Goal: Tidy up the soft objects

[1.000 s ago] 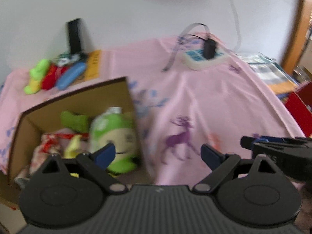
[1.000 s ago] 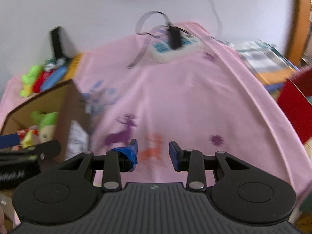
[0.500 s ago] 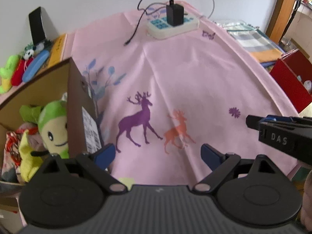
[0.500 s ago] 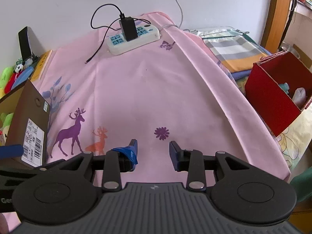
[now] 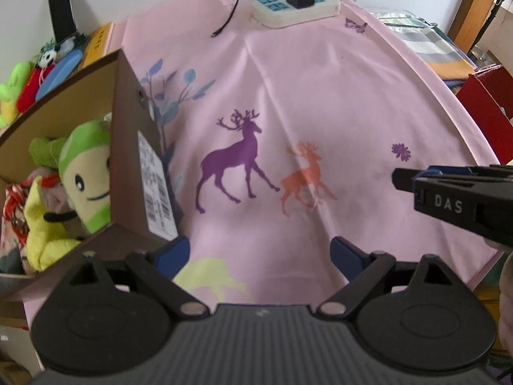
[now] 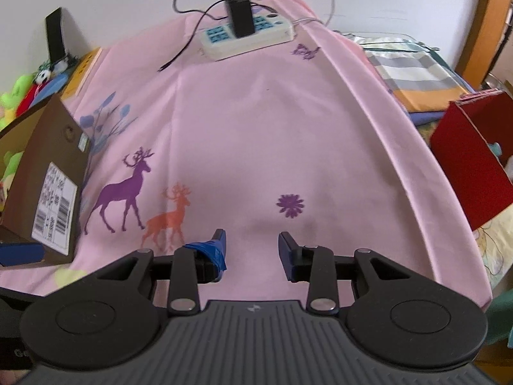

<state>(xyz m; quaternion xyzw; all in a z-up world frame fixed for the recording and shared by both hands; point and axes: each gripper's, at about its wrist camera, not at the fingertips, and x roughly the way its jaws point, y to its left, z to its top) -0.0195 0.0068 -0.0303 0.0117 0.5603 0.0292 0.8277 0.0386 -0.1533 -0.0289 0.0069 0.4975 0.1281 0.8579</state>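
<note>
I'm holding both grippers empty over the pink printed cloth, left gripper (image 5: 259,250) wide, right gripper (image 6: 251,245) narrower, w/ green plush toy (image 5: 88,173) already in the brown cardboard box (image 5: 128,147), so I'm keeping clear of its wall.

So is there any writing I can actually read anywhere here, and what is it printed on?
"DAS": white letters on the side of the right tongs, seen from the left wrist.
Shipping label on the cardboard box: barcodes and print, too blurred to read.
Yellow book behind the box: dark marks on its cover, too small to read.
Power strip: no legible text.
</note>
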